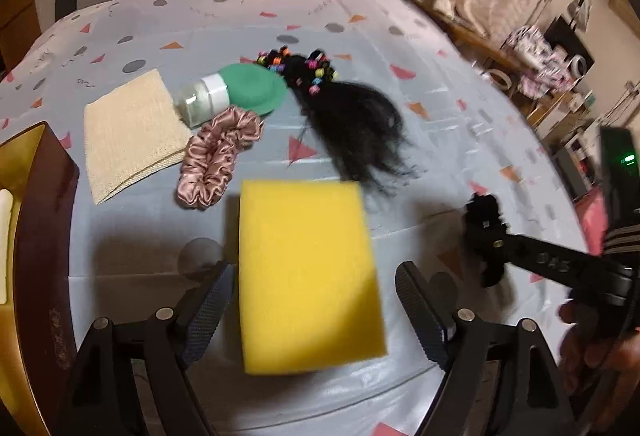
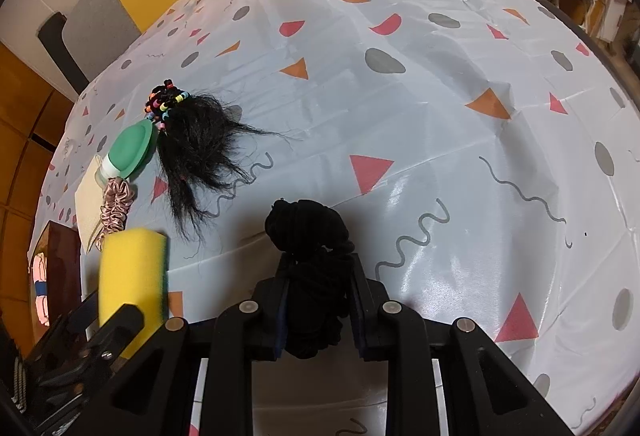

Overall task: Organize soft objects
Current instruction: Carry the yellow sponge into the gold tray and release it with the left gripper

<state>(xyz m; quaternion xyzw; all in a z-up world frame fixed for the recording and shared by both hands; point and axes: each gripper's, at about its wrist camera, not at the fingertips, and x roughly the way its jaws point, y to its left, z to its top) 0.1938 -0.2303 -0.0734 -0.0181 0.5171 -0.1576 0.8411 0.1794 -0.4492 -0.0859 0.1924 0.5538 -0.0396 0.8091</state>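
Observation:
A yellow sponge lies between the fingers of my left gripper, which is open around it with gaps on both sides; the sponge also shows in the right wrist view. My right gripper is shut on a black scrunchie and holds it above the table; it also shows in the left wrist view. A pink satin scrunchie, a black hairpiece with coloured beads, a beige cloth and a green cap lie further back.
A small jar lies by the green cap. A dark wooden box stands at the table's left edge, also in the right wrist view. The patterned tablecloth covers the table. Cluttered shelves stand at the right.

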